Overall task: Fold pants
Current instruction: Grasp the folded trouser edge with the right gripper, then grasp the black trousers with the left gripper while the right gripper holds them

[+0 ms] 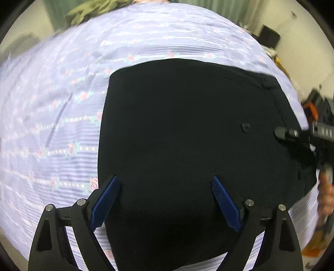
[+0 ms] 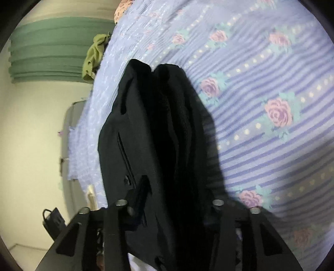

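Note:
The black pants point(image 1: 187, 129) lie folded flat on a lilac flowered bedsheet point(image 1: 52, 116). My left gripper point(image 1: 165, 200) hovers open just over their near edge, its blue pads point(image 1: 106, 200) spread wide and empty. My right gripper point(image 1: 292, 134) shows at the right edge of the left wrist view, on the pants' right side. In the right wrist view the pants point(image 2: 158, 133) bunch up in thick layers between the right gripper's point(image 2: 171, 200) arms, and its fingertips are buried in the dark cloth.
A green garment point(image 2: 94, 56) lies at the bed's far edge, also in the left wrist view point(image 1: 94, 10). A black adapter point(image 2: 52, 218) sits on the floor beside the bed. A dark box point(image 1: 269, 37) stands by the wall.

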A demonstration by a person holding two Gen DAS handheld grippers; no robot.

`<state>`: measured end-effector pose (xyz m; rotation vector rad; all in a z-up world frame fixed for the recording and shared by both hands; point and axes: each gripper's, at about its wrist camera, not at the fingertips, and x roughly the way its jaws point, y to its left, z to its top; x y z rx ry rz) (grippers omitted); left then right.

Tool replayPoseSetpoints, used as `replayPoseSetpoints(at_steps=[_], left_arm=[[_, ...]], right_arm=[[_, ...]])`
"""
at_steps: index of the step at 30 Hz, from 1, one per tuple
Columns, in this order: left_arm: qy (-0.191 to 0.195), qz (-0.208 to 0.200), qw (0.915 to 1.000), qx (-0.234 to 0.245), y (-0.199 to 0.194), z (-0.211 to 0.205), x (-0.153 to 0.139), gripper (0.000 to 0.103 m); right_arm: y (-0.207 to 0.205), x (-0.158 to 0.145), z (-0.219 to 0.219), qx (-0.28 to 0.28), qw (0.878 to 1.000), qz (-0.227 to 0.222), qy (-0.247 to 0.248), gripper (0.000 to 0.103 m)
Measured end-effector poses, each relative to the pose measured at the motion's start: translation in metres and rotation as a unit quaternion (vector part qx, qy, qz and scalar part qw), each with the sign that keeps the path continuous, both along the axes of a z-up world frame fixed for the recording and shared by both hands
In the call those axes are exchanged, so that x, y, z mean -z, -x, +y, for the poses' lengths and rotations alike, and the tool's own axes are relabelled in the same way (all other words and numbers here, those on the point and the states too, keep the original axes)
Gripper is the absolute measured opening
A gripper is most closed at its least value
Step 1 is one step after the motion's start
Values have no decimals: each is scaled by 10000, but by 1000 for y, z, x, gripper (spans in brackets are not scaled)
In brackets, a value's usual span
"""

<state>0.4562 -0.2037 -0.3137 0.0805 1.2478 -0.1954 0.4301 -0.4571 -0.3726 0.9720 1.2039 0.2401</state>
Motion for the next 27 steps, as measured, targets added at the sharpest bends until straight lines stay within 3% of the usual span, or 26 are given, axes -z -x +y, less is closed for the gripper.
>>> replayPoseSetpoints(at_steps=[3, 6, 8, 11, 14, 18, 23, 24, 25, 27], left_arm=[[463, 153, 9978, -452, -4, 21, -2, 90], [760, 288, 9935, -792, -12, 44, -2, 90], [880, 301, 9913, -928, -17, 60, -2, 90], [1165, 363, 9871, -1032, -27, 86, 1, 90], [1635, 618, 9801, -945, -40, 103, 13, 89], [1982, 905, 9750, -428, -54, 99, 29, 87], [2057, 1058, 9722, -362, -69, 95, 47, 86], [2191, 1104, 9685, -424, -70, 95, 43, 81], [2436, 1148, 9622, -401, -67, 95, 39, 69], [2961, 1091, 9487, -221, -63, 92, 17, 69]], right_arm=[[5, -25, 10, 144, 9977, 110, 646, 28], [11, -47, 18, 209, 9867, 228, 1596, 27], [9, -62, 37, 47, 9700, 129, 2429, 27], [5, -67, 55, -262, 9487, 42, 3151, 27], [3, -63, 51, -373, 9446, 58, 3259, 27], [1, -58, 59, -685, 9272, -33, 3683, 27], [-1, -52, 55, -681, 9298, 6, 3618, 27], [-2, -51, 55, -685, 9292, 13, 3631, 27], [-2, -51, 55, -678, 9296, 14, 3622, 27], [-1, -51, 55, -646, 9313, 28, 3583, 28]])
